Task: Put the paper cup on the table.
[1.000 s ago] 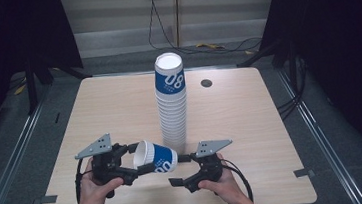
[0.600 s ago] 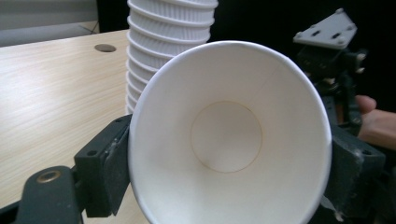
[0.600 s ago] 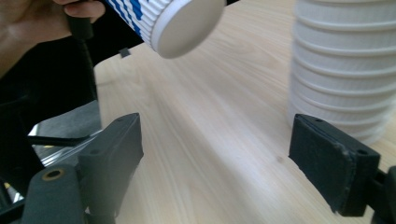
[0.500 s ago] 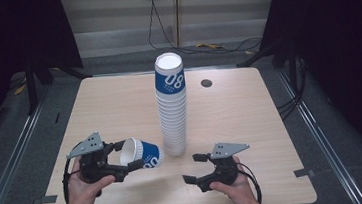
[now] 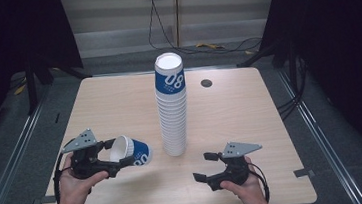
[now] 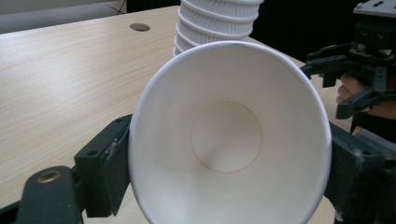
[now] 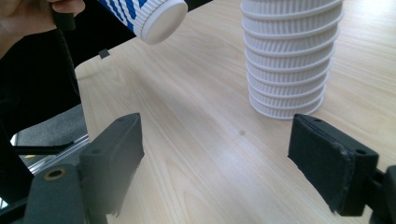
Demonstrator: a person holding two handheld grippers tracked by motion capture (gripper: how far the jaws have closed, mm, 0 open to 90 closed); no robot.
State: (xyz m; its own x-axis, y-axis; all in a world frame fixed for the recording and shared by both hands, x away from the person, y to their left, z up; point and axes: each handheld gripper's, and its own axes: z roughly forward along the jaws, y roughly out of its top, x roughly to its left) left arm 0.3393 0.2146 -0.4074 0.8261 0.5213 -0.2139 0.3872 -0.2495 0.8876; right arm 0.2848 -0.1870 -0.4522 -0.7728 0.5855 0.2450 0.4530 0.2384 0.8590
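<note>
Left gripper [image 5: 119, 160] clamps a cup [image 5: 132, 152] by its rim, cup on its side, lower left of the high view, mouth toward the hand. Right gripper [image 5: 208, 165] sits lower right, jaws wide with nothing between them; they have just been closing a little. Stack [image 5: 172, 108] stands mid-frame. Risks: hard squeeze could crush the thin rim; a swing toward the tall stack may topple it; sideways hold could slip.

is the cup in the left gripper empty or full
Empty: the left gripper view looks straight into the cup, held by the left hand-held gripper, showing its bare white bottom.
</note>
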